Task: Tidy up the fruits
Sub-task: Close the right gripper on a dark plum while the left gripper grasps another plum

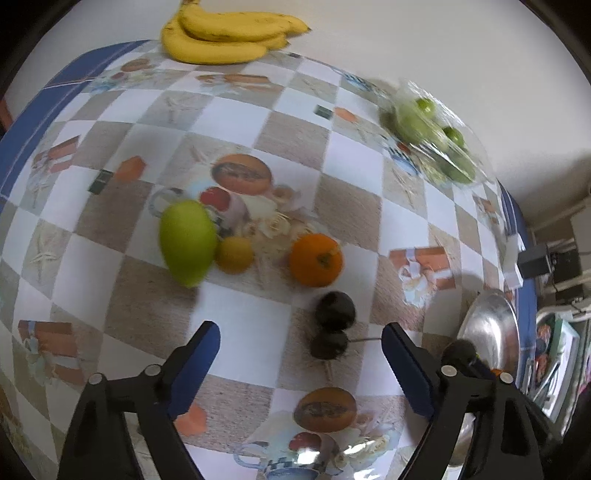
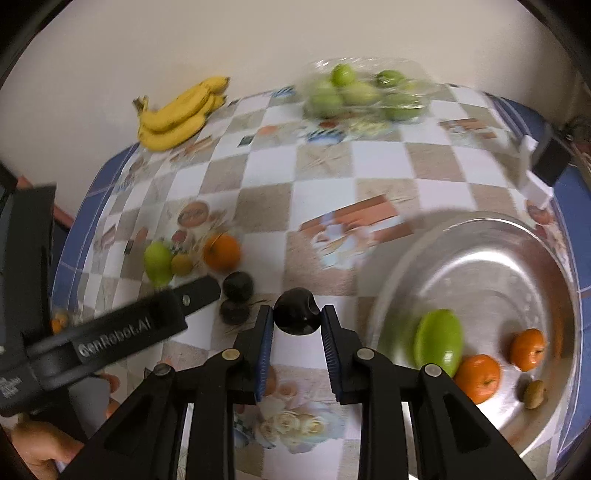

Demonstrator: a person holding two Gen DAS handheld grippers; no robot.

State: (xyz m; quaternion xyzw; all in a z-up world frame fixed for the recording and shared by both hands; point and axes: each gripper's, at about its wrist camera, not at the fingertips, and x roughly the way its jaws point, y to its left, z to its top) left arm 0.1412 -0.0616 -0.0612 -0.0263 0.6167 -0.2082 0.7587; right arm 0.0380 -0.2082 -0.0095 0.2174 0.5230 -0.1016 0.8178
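Observation:
My right gripper [image 2: 297, 319] is shut on a dark avocado [image 2: 296, 310], held above the table just left of the metal bowl [image 2: 480, 236]. The bowl holds a green mango [image 2: 439, 341], two oranges [image 2: 478, 376] and a small brown fruit [image 2: 535, 394]. My left gripper [image 1: 301, 338] is open, its jaws on either side of two dark avocados [image 1: 334, 312] on the table. Beyond them lie an orange [image 1: 316, 260], a small yellow fruit [image 1: 234, 254] and a green mango [image 1: 186, 242]. The left gripper also shows in the right wrist view [image 2: 199, 291].
A bunch of bananas [image 1: 225, 35] lies at the far edge by the wall. A clear bag of green fruits [image 2: 364, 94] sits at the far right of the checked tablecloth [image 1: 288, 110]. The bowl also shows in the left wrist view [image 1: 491, 325]. A dark box [image 2: 552, 158] stands off the table's right edge.

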